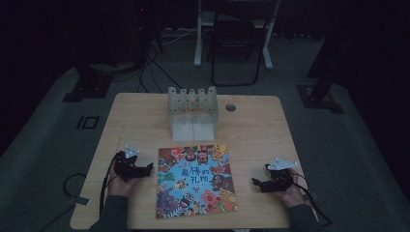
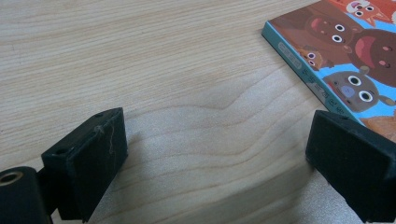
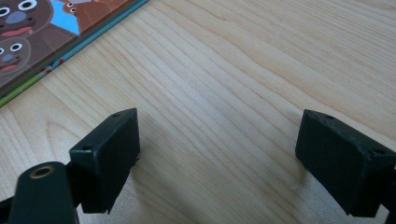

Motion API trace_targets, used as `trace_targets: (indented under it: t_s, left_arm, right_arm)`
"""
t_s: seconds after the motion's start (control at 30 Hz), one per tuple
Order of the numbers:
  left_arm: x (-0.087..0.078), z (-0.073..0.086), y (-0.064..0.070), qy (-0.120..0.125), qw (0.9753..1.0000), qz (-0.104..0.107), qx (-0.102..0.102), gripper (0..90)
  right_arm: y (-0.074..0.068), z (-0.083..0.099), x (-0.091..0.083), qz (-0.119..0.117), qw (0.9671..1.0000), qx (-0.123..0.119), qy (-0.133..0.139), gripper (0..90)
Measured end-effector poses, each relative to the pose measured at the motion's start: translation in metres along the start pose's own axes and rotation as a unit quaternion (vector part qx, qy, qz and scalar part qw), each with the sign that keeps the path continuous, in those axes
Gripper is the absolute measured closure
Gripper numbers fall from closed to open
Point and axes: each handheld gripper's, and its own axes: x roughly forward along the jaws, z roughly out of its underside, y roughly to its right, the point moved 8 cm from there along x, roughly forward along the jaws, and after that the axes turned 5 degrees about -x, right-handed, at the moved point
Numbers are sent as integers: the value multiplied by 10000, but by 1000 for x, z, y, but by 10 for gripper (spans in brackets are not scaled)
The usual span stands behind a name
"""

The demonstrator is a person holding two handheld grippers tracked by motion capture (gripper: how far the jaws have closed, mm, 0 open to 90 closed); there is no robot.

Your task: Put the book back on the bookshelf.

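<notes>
At the lower centre of the high view a picture book (image 1: 196,181) lies flat on the table (image 1: 251,125), flanked by the left gripper (image 1: 147,168) and right gripper (image 1: 255,182), both with jaws spread wide, holding nothing.

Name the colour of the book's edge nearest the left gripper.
Teal, on the book, clearest in the left gripper view.

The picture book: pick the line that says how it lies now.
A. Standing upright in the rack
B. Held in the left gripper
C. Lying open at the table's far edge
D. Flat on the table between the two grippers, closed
D: the picture book lies flat and closed on the table, with the left gripper and right gripper open beside it.
</notes>
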Motion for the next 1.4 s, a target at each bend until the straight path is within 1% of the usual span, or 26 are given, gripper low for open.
trace_targets:
  t_s: [0.23, 0.33, 0.47, 0.5, 0.57, 0.67, 0.8, 0.87, 0.93, 1.03, 1.1, 1.17, 1.2, 1.3, 1.4]
  left_arm:
    - [0, 0, 0, 0, 10000, 0, 0, 55]
    - [0, 0, 0, 4, 10000, 6, 3, 57]
    - [-1, 0, 2, 60, 10000, 26, 7, 90]
    - [-3, 1, 4, 65, 10000, 35, 22, 111]
    - [-3, 1, 5, 42, 10000, 45, 20, 146]
    - [-3, 1, 7, 17, 9999, 79, 64, 146]
    - [-4, 1, 8, 13, 9998, 137, 129, 145]
    - [-4, 1, 10, -1, 9998, 155, 143, 144]
    - [-3, 1, 11, -27, 9997, 182, 184, 145]
    - [-3, 1, 13, -50, 9997, 178, 163, 146]
    - [-3, 1, 14, -40, 9997, 179, 174, 146]
    - [-3, 1, 14, -47, 9996, 188, 189, 148]
    - [-4, 1, 14, -60, 9995, 199, 218, 148]
    - [-4, 1, 16, -48, 9993, 258, 261, 148]
    - [-5, 2, 17, -27, 9992, 279, 285, 159]
  right_arm:
    - [0, 0, 0, 12, 10000, 9, -3, 129]
    - [-1, 0, 0, 8, 10000, -1, -14, 113]
    - [-1, 0, 1, -25, 10000, -44, -25, 107]
    - [-1, 0, 1, -27, 10000, -42, -24, 109]
    - [-2, -1, 0, -47, 10000, -70, 18, 143]
    - [-2, -1, -1, -42, 10000, -69, 53, 174]
    - [-2, -2, -2, 60, 9999, -81, 78, 191]
    - [-1, -5, -6, 118, 9998, -52, 145, 191]
    - [-1, -10, -10, 180, 9996, -74, 211, 191]
    - [-3, -17, -16, 264, 9991, -147, 294, 192]
    - [-4, -21, -18, 344, 9988, -244, 257, 203]
    - [-5, -22, -18, 367, 9987, -254, 236, 209]
    - [-5, -23, -18, 421, 9984, -306, 200, 211]
    - [-5, -27, -20, 487, 9979, -343, 247, 218]
    - [-6, -33, -25, 498, 9974, -365, 376, 229]
